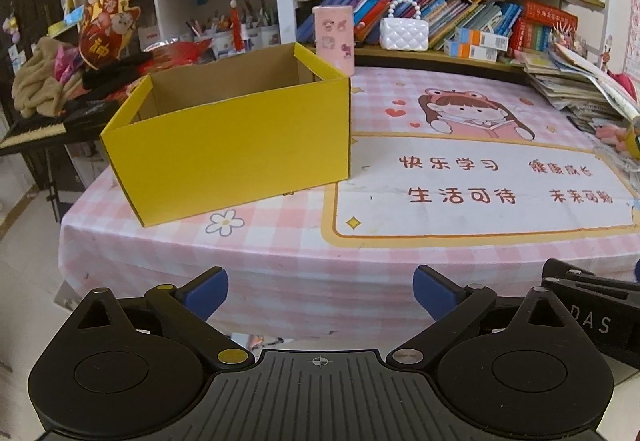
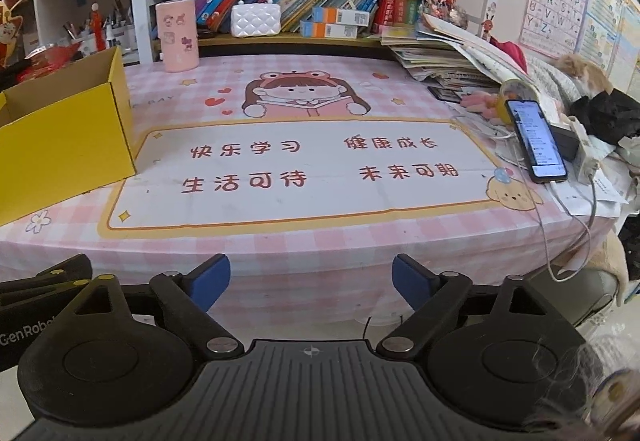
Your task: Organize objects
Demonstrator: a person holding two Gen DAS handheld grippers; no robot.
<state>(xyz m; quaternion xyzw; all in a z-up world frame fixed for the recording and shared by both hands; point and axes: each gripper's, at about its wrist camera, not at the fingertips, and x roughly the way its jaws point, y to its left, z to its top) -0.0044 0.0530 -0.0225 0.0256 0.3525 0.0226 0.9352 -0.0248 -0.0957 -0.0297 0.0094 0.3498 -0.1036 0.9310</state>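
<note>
An open yellow cardboard box [image 1: 228, 145] stands on the left part of the table; what I see of its inside holds nothing. It also shows at the left edge of the right wrist view [image 2: 64, 137]. A pink cylindrical holder [image 1: 334, 39] with stickers stands at the table's back, also in the right wrist view [image 2: 177, 35]. My left gripper [image 1: 320, 295] is open and holds nothing, in front of the table's near edge. My right gripper [image 2: 311, 281] is open and holds nothing, beside it at the same edge.
A pink checked cloth [image 2: 312, 169] with a cartoon print covers the table. A phone [image 2: 536, 139] on a cable and a stack of books and papers [image 2: 440, 57] lie at the right. A white pearl-handled bag [image 2: 256, 17] sits on the bookshelf behind.
</note>
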